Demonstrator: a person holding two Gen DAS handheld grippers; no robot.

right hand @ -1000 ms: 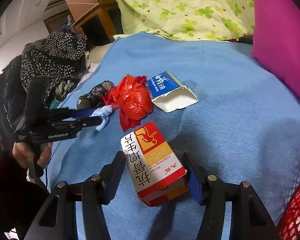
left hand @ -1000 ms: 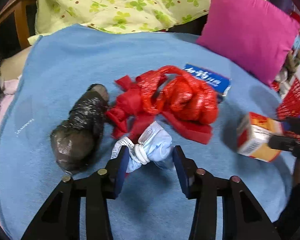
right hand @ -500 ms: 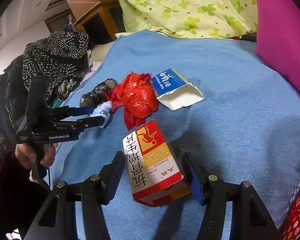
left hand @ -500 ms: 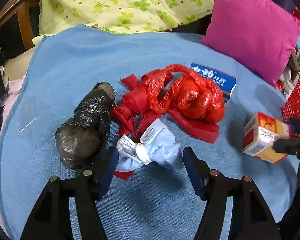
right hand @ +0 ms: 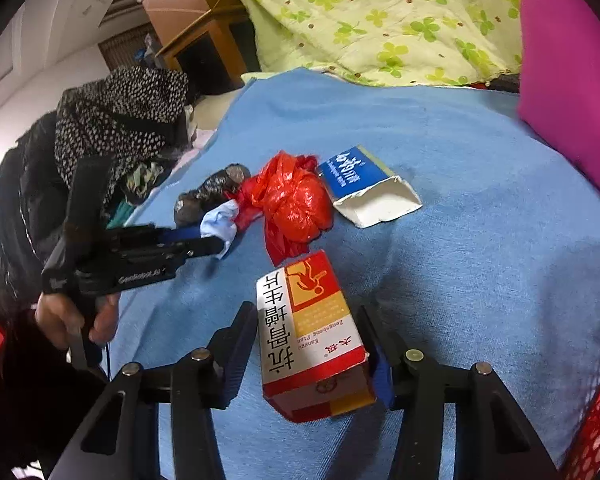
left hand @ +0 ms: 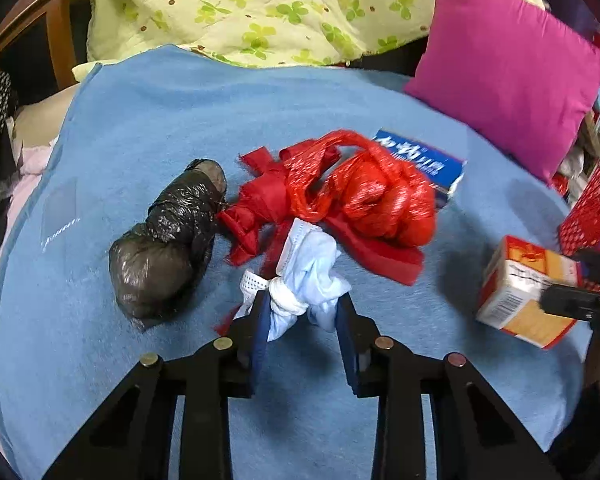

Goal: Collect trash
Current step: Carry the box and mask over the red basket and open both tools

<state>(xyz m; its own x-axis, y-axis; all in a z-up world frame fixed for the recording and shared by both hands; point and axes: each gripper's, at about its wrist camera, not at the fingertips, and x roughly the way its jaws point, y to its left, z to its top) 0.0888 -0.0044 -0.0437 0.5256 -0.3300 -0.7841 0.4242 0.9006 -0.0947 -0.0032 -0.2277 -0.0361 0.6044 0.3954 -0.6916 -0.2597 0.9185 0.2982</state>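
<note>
Narrowed since earlier, the left tool [left hand: 302,312] is closing on the knotted mask [left hand: 308,276]; the right tool [right hand: 310,336] is closing on the medicine box [right hand: 308,332], above a blue blanket [left hand: 148,120] beside a pink pillow [left hand: 504,64].

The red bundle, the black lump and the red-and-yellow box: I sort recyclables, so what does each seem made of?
Red bundle: thin glossy plastic bag film, judging by its shiny crinkles.
Black lump: likely crumpled plastic film too, dark with glinting wrinkles; contents hidden.
Red-and-yellow box: printed cardboard, by its flat faces, sharp folds and pale edges.
</note>
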